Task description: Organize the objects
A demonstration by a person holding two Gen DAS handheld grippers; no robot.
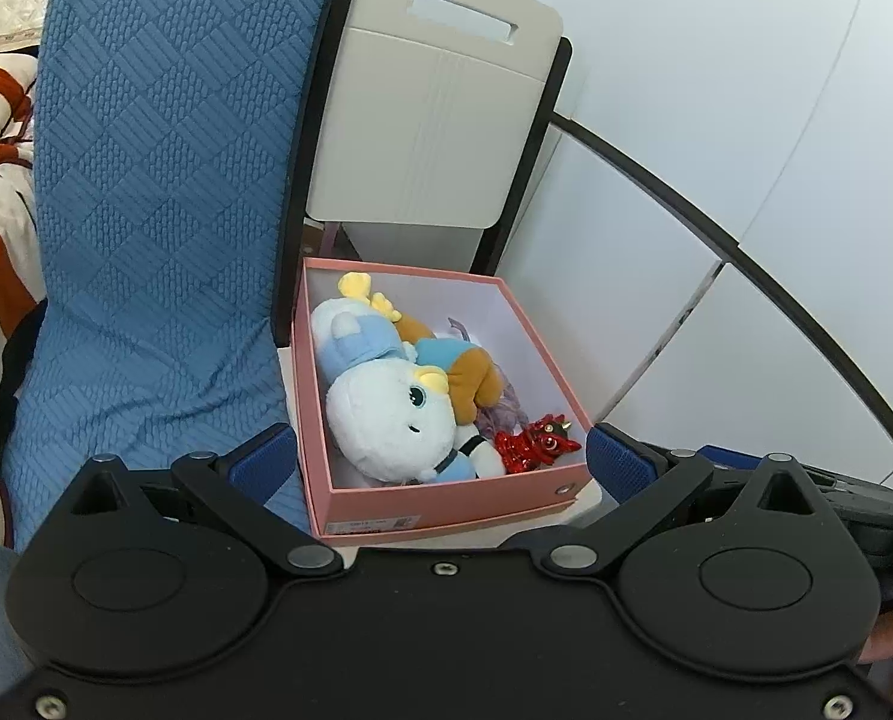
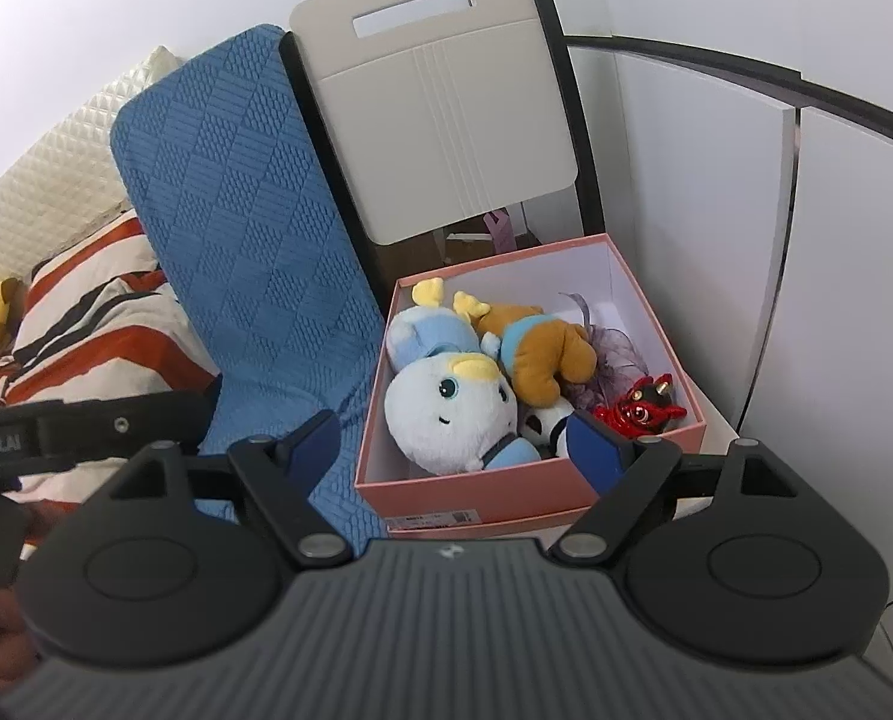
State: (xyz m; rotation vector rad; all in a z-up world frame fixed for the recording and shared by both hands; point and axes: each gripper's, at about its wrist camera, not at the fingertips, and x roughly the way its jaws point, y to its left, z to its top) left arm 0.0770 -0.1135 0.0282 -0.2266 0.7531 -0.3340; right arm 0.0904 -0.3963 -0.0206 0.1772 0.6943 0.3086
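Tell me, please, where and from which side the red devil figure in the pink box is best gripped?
Probably from above, jaws closing across the body of the red devil figure. It lies in the near right corner of the pink box, walls close on two sides and the white plush on its left, so only the top is free.

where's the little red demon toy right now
The red demon toy lies inside the pink box, in its near right corner, beside the white plush and in front of the purple fabric.

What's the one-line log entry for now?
left gripper: open, empty | right gripper: open, empty | pink box: holds white plush, brown plush, red figurine
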